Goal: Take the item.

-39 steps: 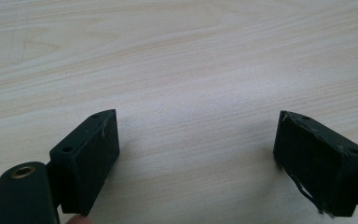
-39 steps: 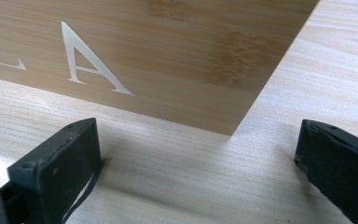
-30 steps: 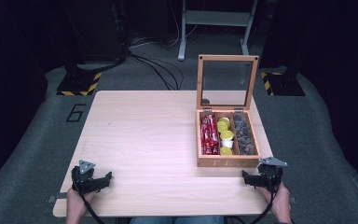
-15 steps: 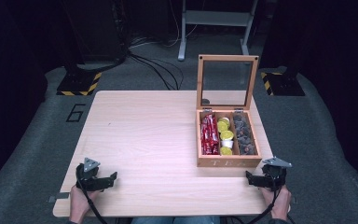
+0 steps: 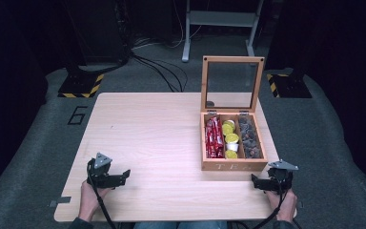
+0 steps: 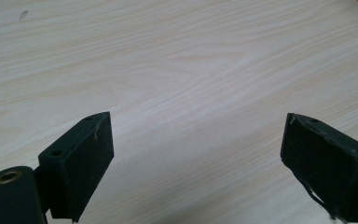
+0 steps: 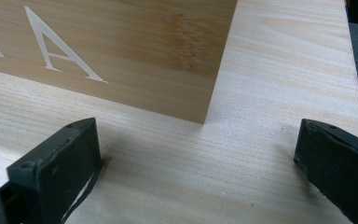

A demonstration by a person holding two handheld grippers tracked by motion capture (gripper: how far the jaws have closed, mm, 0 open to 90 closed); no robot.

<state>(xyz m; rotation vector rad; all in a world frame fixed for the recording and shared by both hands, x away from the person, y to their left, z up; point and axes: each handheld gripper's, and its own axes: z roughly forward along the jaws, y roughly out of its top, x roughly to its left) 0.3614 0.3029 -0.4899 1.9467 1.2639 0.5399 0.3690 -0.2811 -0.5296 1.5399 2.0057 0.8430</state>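
Status: I hold both grippers low at my edge of the table, and neither carries anything. My left gripper rests near the front left corner with its jaws set wide apart over bare wood; the left gripper view confirms nothing between them. My right gripper sits near the front right corner, jaws likewise spread apart and empty, just in front of the tea box. In the right gripper view the box's front right corner stands near and ahead of the jaws, not touching them.

Progress: I judge the work on the box as not yet started or at a pause. The glass lid stands upright and open. The three compartments are stocked: red packets on the left, yellow-topped cups in the middle, dark grey pieces on the right. No item lies loose on the table. Any picking or closing remains to be done.

Clearance: The left and centre of the table are free for travel. On the right, the table edge runs close beside my right gripper, and the box wall blocks straight forward motion. I judge that reaching the contents calls for lifting over the front wall; the raised lid limits approach from behind.
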